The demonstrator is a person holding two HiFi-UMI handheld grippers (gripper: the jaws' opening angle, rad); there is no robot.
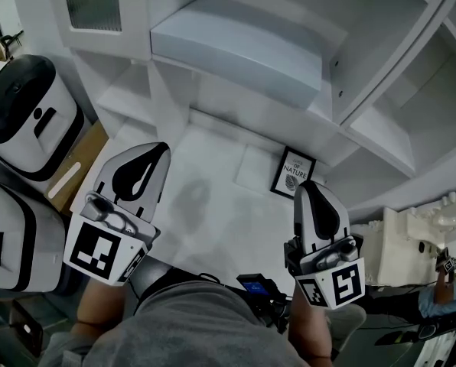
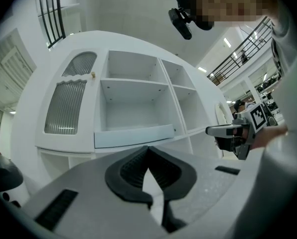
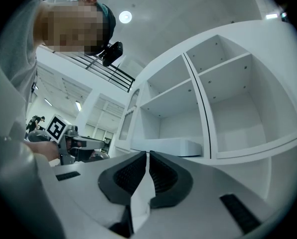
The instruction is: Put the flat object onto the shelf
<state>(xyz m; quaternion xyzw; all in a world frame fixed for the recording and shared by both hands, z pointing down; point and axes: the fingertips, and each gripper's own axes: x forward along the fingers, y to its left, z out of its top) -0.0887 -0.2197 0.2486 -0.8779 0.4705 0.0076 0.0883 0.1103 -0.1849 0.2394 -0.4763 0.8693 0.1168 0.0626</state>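
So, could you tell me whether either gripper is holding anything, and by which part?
Nothing is held: left gripper and right gripper are both shut empty; the flat object lies in the shelf unit.

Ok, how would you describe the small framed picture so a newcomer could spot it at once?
Start at the big white shelf unit and find its wide lower ledge. At the ledge's back right stands the framed picture. It is the only dark-framed, printed thing among plain white surfaces.
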